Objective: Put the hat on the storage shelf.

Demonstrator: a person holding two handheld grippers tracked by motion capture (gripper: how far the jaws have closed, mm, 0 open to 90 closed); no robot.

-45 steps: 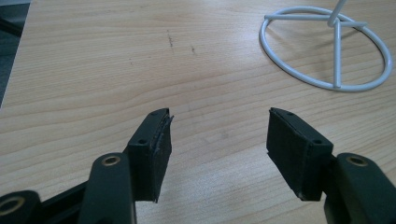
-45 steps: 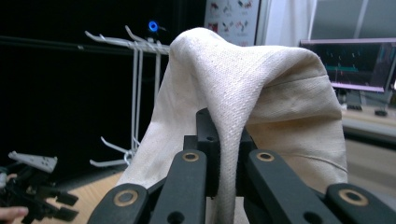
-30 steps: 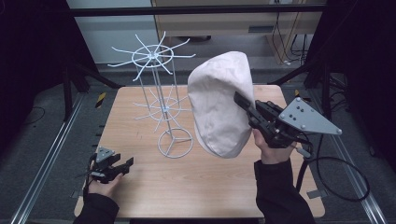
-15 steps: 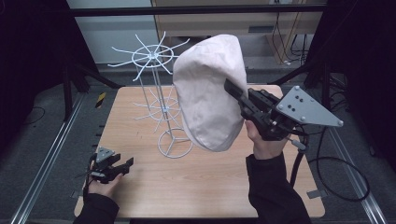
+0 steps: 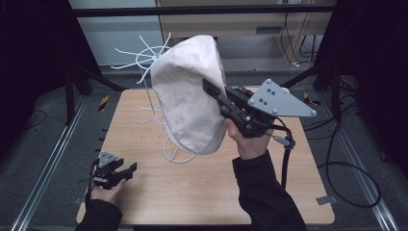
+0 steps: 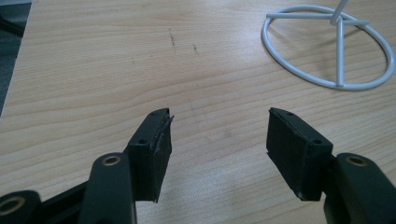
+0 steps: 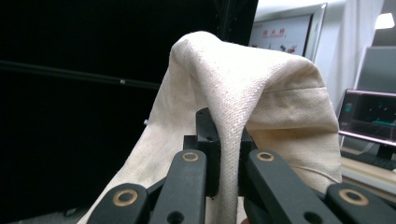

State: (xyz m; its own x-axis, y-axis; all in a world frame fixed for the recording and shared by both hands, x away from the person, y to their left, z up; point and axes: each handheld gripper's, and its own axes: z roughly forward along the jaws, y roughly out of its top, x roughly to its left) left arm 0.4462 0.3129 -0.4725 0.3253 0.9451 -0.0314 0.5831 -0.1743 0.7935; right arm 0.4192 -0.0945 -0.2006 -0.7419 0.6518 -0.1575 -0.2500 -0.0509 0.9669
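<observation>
One cream cloth hat (image 5: 190,103) is in play, held aloft over the middle of the desk (image 5: 202,187) by the right gripper (image 5: 211,92), whose jaws are pinched tight on a fold of its brim; the right gripper view shows the fabric (image 7: 261,107) squeezed between the black pads. The hat hangs with its long axis near upright, crown uppermost. The white wire rack (image 5: 146,60) stands toward the desk's far left, immediately behind and left of the hat, its upper prongs level with the crown, its ring base (image 6: 327,46) on the wood. Judged from this, the coming move is a short carry leftward and away from the person to hook the hat on a prong; the right hand is plainly the nearer. The left gripper (image 5: 126,169) rests low by the near-left corner, jaws spread wide and empty, well apart from the hat.
</observation>
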